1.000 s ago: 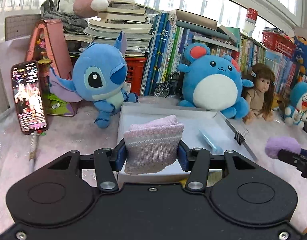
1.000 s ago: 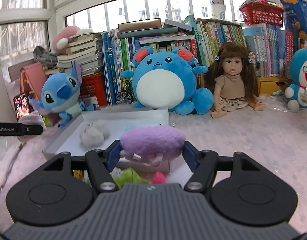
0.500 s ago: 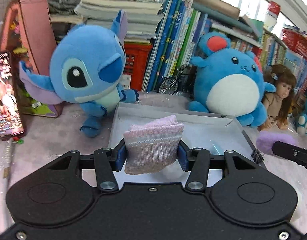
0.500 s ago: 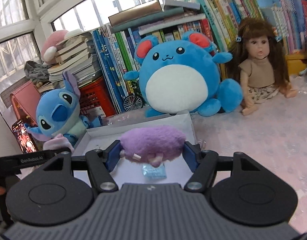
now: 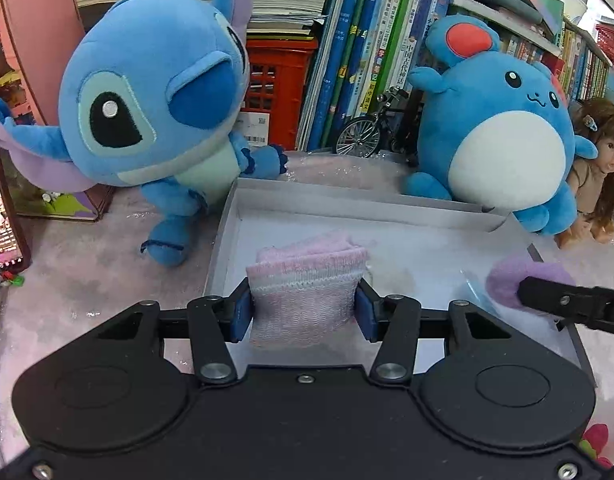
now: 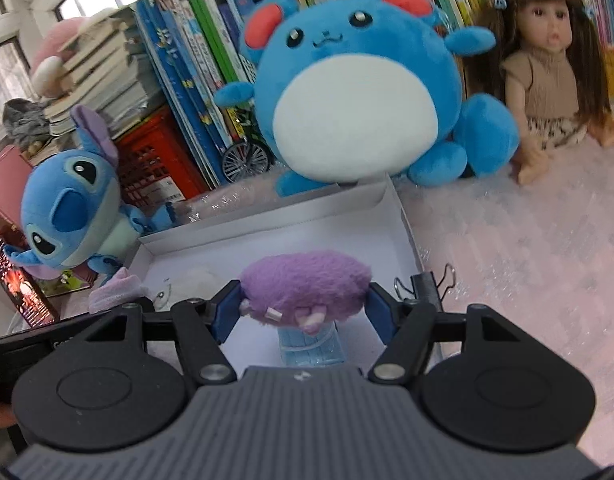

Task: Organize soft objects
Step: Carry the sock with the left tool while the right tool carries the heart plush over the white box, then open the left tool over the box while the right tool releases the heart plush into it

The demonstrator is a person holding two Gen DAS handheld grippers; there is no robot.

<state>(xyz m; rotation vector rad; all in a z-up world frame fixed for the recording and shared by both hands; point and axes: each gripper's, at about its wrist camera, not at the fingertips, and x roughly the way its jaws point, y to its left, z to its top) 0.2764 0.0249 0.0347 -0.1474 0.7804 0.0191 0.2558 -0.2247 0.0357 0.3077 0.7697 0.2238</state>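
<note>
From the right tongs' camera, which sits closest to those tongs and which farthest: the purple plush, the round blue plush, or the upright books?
1. Purple plush: clamped in the right tongs, over the white box.
2. Round blue plush: behind the box's far edge.
3. Upright books: farthest, behind the plush.

We are in a lived-in home, likely a child's room or study corner by a window. Upright children's books [image 5: 359, 52] pack a shelf, with a stack of books [image 6: 103, 80] lying flat beside them. On the pink-covered surface [image 6: 527, 248] sit a blue alien plush [image 5: 155, 112], a round blue mouse plush [image 6: 367, 92] and a long-haired doll [image 6: 547, 52]. A toy bicycle [image 5: 367, 128] and a red crate [image 5: 279, 92] stand against the books.
</note>
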